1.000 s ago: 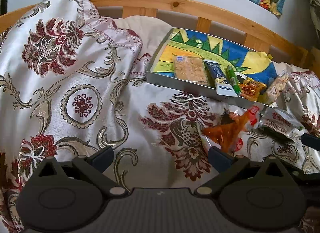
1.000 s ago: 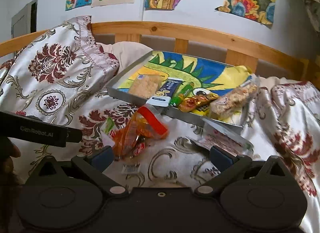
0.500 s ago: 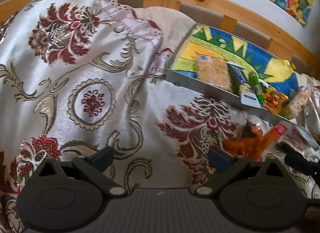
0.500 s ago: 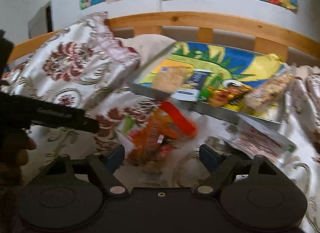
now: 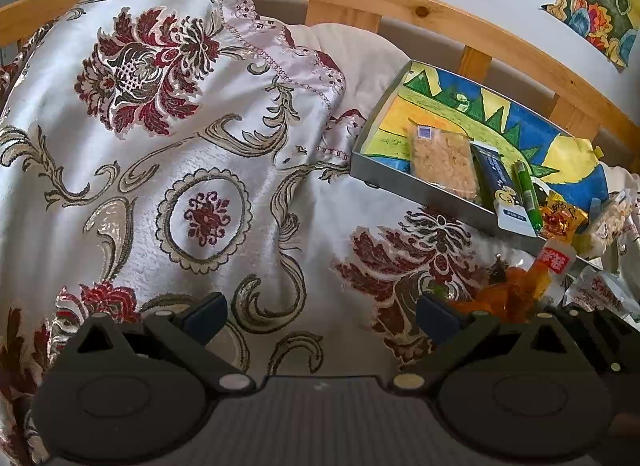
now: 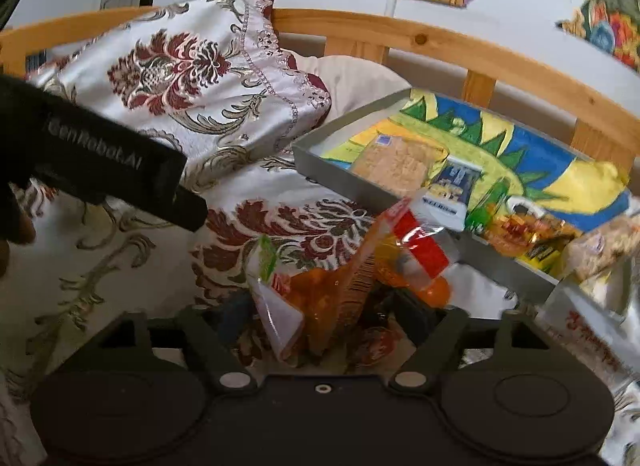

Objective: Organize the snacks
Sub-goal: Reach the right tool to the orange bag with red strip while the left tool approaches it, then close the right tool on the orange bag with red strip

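Right wrist view is showing your right gripper [image 6: 320,306] at the bottom centre, its jaws closing around the orange snack bag [image 6: 340,282] that is lying crumpled on the patterned bedspread [image 6: 120,266], just in front of the grey tray [image 6: 384,193] in the right half of the frame. You're in the middle of the pick-up, and I'd judge the pads aren't pressing yet, so finish the squeeze before lifting it over the tray wall to join the other snacks. Your left gripper [image 5: 320,314] is hovering wide and empty, lower centre of its own view.
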